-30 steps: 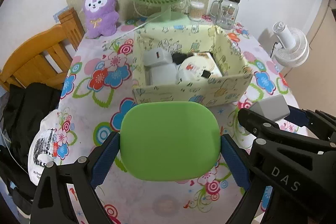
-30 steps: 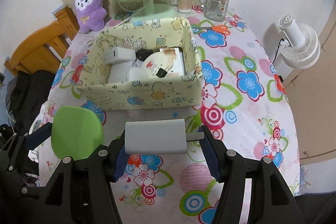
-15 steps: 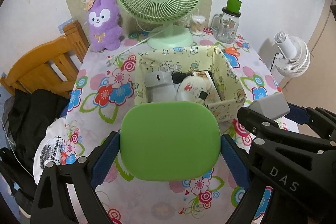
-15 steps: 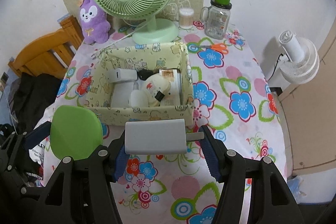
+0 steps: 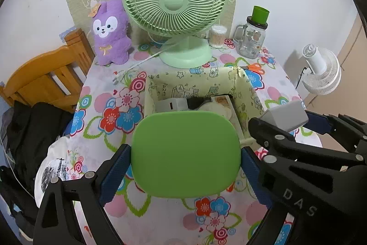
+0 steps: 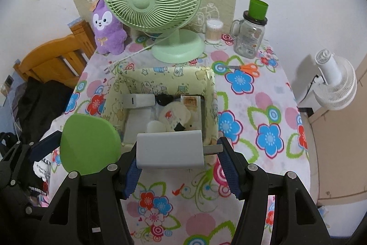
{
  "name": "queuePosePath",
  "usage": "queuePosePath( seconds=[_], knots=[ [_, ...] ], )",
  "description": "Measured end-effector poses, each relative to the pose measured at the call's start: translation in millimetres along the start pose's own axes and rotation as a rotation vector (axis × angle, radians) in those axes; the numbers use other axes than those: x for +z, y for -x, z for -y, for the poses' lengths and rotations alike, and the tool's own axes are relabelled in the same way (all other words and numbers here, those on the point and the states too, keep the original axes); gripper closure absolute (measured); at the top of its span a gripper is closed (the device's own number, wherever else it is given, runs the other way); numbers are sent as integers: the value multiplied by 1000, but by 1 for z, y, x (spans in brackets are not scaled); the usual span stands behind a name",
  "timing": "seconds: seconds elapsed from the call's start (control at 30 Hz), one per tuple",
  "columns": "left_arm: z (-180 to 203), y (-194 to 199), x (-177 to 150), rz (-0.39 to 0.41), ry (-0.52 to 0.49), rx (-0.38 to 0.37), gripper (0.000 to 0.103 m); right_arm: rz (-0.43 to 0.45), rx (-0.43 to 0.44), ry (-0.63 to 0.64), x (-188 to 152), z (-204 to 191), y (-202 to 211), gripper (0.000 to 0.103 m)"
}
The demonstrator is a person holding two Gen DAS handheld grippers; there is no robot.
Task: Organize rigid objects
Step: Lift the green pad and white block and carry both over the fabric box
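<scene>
My left gripper [image 5: 185,173] is shut on a flat green rounded case [image 5: 185,153], held above the table in front of the yellow fabric box [image 5: 250,93]. My right gripper [image 6: 179,167] is shut on a white plug charger [image 6: 169,149], its prong pointing right, just above the box's near wall. The box [image 6: 160,74] holds a white power bank [image 6: 137,100], a round cream item [image 6: 176,116], a black item and a small book. The green case also shows at the left of the right wrist view [image 6: 89,144], the charger at the right of the left wrist view [image 5: 285,115].
A green desk fan [image 6: 156,1], purple plush [image 6: 107,31], cotton swab jar [image 6: 213,30] and glass mug jar [image 6: 250,38] stand at the table's back. Orange scissors [image 6: 245,67] lie behind the box. A wooden chair [image 5: 45,82] with dark clothes is left; a white fan [image 6: 335,84] right.
Both grippers have risen and pulled back from the box with their loads; the box and table look smaller and lower in view. Grips are unchanged.
</scene>
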State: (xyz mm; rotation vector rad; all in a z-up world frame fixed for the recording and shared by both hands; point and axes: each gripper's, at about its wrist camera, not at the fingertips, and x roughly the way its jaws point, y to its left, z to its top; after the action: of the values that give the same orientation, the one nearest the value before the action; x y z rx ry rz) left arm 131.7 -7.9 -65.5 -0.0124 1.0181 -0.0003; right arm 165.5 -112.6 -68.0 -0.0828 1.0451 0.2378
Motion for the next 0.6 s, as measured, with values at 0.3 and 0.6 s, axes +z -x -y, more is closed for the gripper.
queuePosePath(
  seconds=[0.3, 0.6],
  knots=[
    [0, -20, 16, -24, 23, 12, 8, -25, 36, 18, 21, 2, -27, 38],
    [0, -46, 34, -48, 28, 41, 8, -42, 55, 42, 44, 4, -54, 38]
  ],
)
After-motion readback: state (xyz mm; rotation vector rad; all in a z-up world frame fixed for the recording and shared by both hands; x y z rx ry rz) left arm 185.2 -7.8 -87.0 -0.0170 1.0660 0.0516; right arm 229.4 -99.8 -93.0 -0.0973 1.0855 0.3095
